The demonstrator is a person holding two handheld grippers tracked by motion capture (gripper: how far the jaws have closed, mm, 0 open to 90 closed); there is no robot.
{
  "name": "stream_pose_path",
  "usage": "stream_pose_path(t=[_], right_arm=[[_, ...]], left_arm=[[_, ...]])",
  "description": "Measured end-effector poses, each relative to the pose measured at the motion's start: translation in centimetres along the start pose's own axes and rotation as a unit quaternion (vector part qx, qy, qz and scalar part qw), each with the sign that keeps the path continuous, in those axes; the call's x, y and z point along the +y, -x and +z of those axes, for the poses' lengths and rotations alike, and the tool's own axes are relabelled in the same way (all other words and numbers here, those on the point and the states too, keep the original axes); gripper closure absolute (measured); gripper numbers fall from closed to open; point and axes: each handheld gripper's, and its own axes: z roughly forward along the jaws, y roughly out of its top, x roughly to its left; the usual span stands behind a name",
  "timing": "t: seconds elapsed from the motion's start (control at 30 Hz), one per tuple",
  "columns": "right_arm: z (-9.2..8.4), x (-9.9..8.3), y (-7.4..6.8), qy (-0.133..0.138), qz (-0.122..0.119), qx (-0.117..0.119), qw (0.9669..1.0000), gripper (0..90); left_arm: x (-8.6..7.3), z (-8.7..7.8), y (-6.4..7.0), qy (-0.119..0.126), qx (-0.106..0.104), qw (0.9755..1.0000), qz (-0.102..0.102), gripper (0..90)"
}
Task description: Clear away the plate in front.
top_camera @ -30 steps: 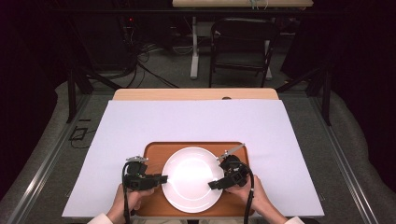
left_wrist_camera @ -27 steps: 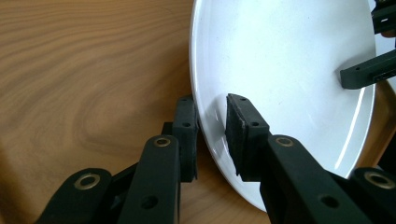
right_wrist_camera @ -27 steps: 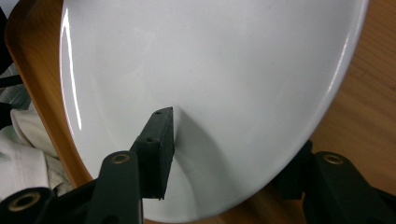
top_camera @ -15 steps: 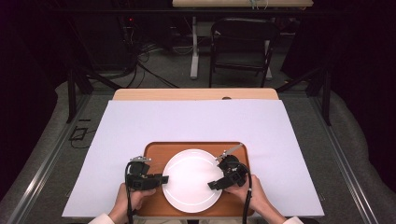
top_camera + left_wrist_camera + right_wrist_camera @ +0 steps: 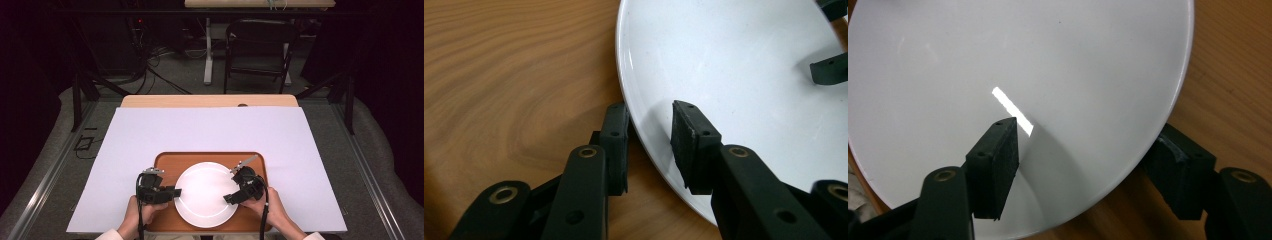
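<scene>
Currently: left gripper (image 5: pixel 172 192) at the left rim of the round white ceramic plate (image 5: pixel 204 192), jaws apart and straddling the edge, one over the plate, one outside against the rim, not clamped. Plate sits centred on the brown wooden tray (image 5: pixel 165 162), near edge of the white-covered table (image 5: pixel 210 130). Right gripper (image 5: pixel 231 198) at the plate's right rim, jaws wide, one above, one under the edge.

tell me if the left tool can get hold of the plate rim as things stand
Probably yes. The left tool is open and already straddles the rim of the white plate, one jaw over the plate and one outside above the wooden tray. Nothing sits between the jaws and the rim, so closing should catch it.
</scene>
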Motion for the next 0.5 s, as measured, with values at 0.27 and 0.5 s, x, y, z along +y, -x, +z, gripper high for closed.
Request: stream_pose_path(t=[0.27, 0.5], right_arm=[[0.00, -0.05, -0.01, -0.002, -0.007, -0.009, 0.9999, 30.9], [-0.48, -0.11, 0.07, 0.011, -0.003, -0.016, 0.9998, 20.5]], left_arm=[[-0.05, 0.07, 0.12, -0.003, 0.004, 1.0000, 0.006, 66.2], [0.27, -0.68, 0.16, 0.010, 0.011, 0.9997, 0.022, 54.3]])
